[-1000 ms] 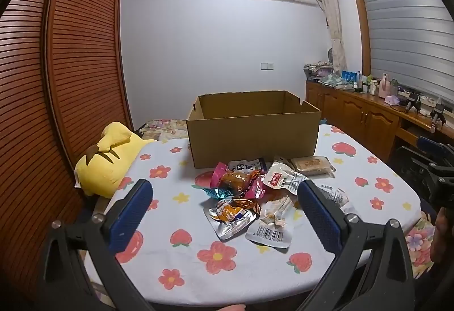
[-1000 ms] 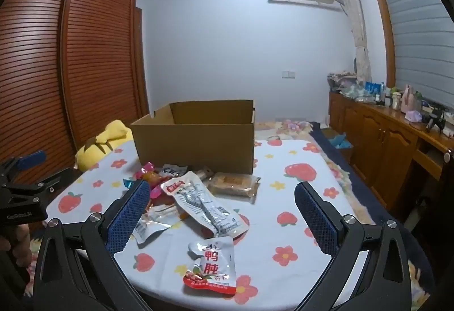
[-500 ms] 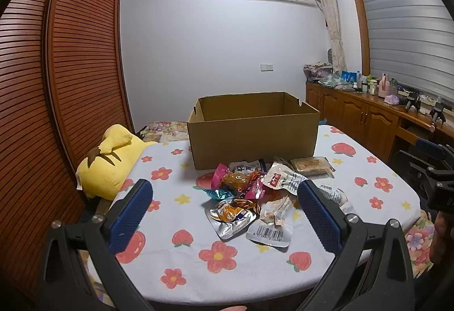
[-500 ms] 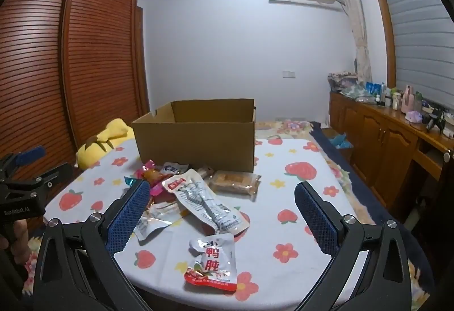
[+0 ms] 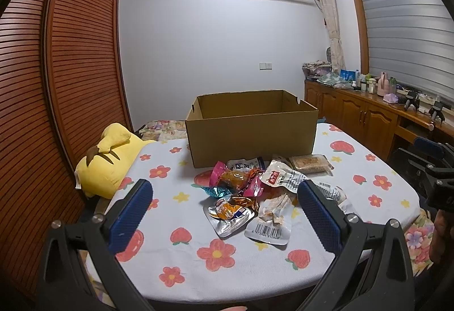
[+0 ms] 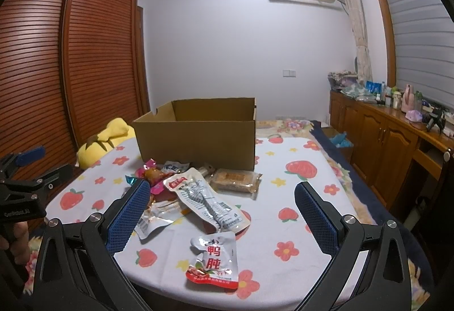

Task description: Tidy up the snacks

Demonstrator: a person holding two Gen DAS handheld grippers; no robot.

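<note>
A pile of snack packets (image 5: 249, 192) lies on the flowered tablecloth in front of an open cardboard box (image 5: 251, 131). The box also shows in the right wrist view (image 6: 195, 135). A red-and-white pouch (image 6: 214, 261) lies nearest the right gripper, with a long silver packet (image 6: 207, 200) and a brown cake pack (image 6: 235, 179) beyond it. My left gripper (image 5: 224, 207) is open and empty, above the table's near edge. My right gripper (image 6: 222, 209) is open and empty, short of the pile.
A yellow plush toy (image 5: 109, 160) lies at the table's left edge. A slatted wooden wardrobe (image 5: 56, 84) stands left. A wooden sideboard (image 5: 369, 118) with bottles runs along the right wall. The tablecloth (image 5: 215, 251) has bare cloth near me.
Both views have shifted slightly; the grippers drifted a little while staying open. Nothing on the table moved.
</note>
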